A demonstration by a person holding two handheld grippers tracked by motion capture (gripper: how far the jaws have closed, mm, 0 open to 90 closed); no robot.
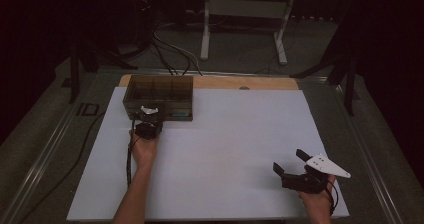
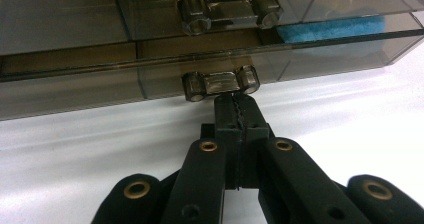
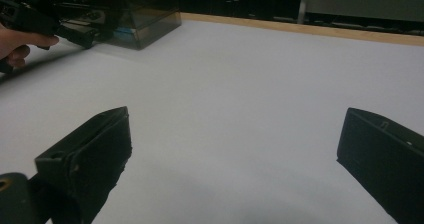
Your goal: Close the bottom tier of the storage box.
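A smoky transparent compartment box [image 1: 158, 96] stands at the back left of the white board [image 1: 225, 149]. My left gripper [image 1: 145, 115] is at its front wall. In the left gripper view the jaws [image 2: 239, 104] are pressed together with nothing between them, and their tips sit right under the box's lower front latch [image 2: 221, 82]. A second clasp [image 2: 227, 9] sits higher on the box. Something blue [image 2: 325, 29] lies inside, to the right. My right gripper [image 1: 289, 160] hovers open over the board's front right, its jaws [image 3: 235, 144] wide apart and empty.
A wooden table edge [image 1: 250, 82] runs behind the board. Beyond it are a white metal stand [image 1: 245, 14] and cables [image 1: 170, 49] on the floor. The right gripper view has the box [image 3: 135, 14] and the left hand's gripper [image 3: 82, 34] at its far left.
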